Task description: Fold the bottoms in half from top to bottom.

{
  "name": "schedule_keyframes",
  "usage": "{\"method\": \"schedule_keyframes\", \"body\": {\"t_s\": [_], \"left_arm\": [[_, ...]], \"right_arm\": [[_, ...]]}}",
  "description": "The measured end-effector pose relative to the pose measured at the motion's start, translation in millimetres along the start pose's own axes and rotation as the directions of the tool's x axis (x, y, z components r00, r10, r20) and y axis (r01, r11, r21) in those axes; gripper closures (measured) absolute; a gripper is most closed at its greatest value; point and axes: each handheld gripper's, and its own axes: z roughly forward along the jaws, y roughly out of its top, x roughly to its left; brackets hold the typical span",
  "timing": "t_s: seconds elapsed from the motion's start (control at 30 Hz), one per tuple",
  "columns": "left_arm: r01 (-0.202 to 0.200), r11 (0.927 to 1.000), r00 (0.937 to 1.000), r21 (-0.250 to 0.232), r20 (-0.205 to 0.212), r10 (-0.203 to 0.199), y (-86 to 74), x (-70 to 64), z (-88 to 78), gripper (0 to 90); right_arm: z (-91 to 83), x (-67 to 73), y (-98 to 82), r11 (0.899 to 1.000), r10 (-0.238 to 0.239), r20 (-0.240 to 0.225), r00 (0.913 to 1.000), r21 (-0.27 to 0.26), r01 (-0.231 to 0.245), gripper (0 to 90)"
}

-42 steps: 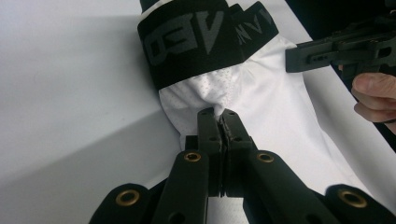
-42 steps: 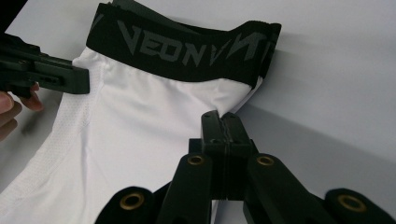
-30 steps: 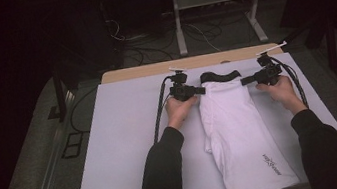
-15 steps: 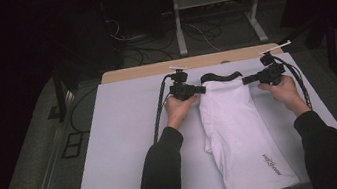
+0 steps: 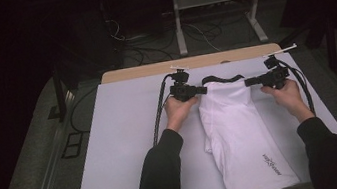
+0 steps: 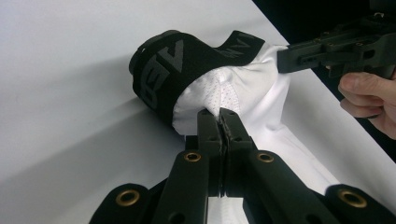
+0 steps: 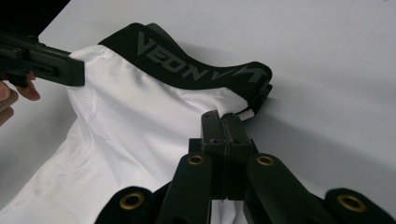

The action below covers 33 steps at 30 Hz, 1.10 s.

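The right gripper (image 7: 224, 120) has its jaws pressed together on the white fabric of the shorts (image 7: 140, 140), just below the black waistband (image 7: 187, 65) with grey lettering. The shorts lie on a white table (image 7: 327, 56). At the left edge, the left gripper (image 7: 81, 70) pinches the opposite side, fingertips (image 7: 18, 91) beside it.

We see white shorts (image 5: 241, 139) with a black lettered waistband (image 5: 222, 77) lying folded lengthwise on the white worktop (image 5: 124, 146), waistband at the far end, small dark logo near the near hem
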Motion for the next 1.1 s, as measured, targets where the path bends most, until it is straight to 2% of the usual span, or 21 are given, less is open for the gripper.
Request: {"method": "schedule_keyframes", "body": {"t_s": [0.4,0.73,1.1], "left_arm": [[-0.01,0.9999,0.9999,-0.006,-0.007,0.01,-1.5,-7.2,-12.6,87.5],[-0.022,0.9997,0.9997,-0.007,-0.009,0.022,0.4,-18.9,-19.5,87.5],[0.002,0.9998,0.9998,-0.02,0.018,-0.002,-13.4,-21.4,-22.2,87.5]], "right_arm": [[-6.5,13.0,1.7,0.999,-0.031,-0.003,0.9995,-0.017,0.031,89.0],[-18.8,22.1,3.8,0.998,-0.049,0.0,0.9988,-0.03,0.049,89.0],[-21.6,26.2,-14.7,0.997,-0.048,-0.014,0.9987,-0.053,0.047,89.0]]}}
